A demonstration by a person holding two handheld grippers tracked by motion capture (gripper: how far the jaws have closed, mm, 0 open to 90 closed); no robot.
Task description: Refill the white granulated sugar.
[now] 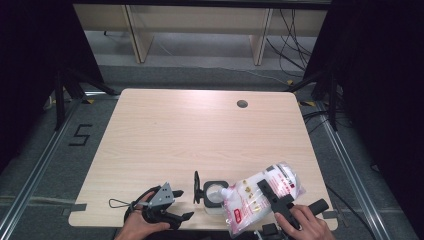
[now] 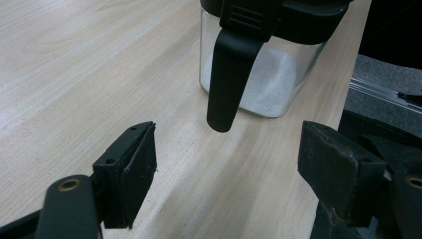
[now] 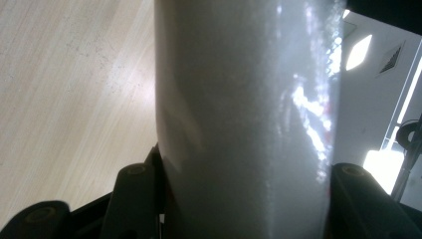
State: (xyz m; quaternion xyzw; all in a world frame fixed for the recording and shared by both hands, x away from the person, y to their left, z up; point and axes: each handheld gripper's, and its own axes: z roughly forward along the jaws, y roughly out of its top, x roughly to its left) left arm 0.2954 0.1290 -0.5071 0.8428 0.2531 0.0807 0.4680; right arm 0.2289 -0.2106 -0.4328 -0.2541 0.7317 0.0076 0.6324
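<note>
You are mid-pour: your right hand-held gripper (image 1: 278, 200) pinches a clear refill pouch (image 1: 260, 196) of white granules across its middle, and in the right gripper view the pouch's plastic fills the gap between the two black jaws, both pressed against its sides. The pouch is tilted, its lower corner resting over the open mouth of a square clear jar (image 1: 215, 196) that stands near the front edge of the worktop (image 1: 200, 130). The jar's black lid (image 1: 196, 187) stands flipped up on its left side, and white granules already lie in the bottom of the jar (image 2: 271, 82), as the left gripper view shows through the glass.

Your left hand-held gripper (image 1: 186, 204) sits low on the worktop just left of the jar, its jaws spread wide and pinching nothing; the jar's black latch tab (image 2: 229, 74) hangs down ahead of them, apart from both pads.

The step in hand appears to be filling the jar from the pouch. The next move likely calls for keeping the pouch's corner centred over the jar's mouth while you raise its far end so the granules run down, then steadying the jar with the left gripper if it starts to shift. A spill over the near edge of the worktop looks the main risk.
</note>
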